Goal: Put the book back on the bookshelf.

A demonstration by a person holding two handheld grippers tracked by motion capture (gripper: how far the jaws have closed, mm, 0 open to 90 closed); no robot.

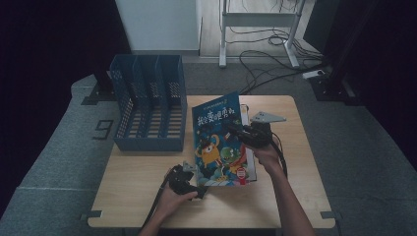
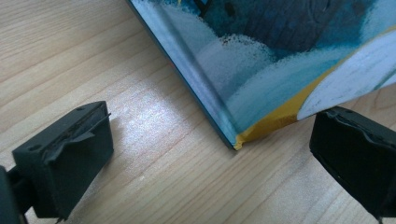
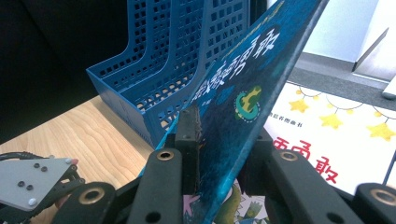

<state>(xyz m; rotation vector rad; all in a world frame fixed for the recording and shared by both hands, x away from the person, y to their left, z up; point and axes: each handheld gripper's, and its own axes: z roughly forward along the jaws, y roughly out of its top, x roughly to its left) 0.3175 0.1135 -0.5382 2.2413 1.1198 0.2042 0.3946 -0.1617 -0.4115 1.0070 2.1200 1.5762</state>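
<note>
So we've got the right gripper (image 1: 235, 130) clamped on the edge of the blue picture book (image 1: 220, 140), lifting that cover up at a tilt off the wooden table (image 1: 137, 177) (another book (image 3: 341, 144) lies under it). Our left gripper (image 1: 196, 183) sits at the book's near corner, jaws wide apart and holding nothing, the corner lying between them. The blue file rack (image 1: 147, 105) stands just left of the book.
</note>
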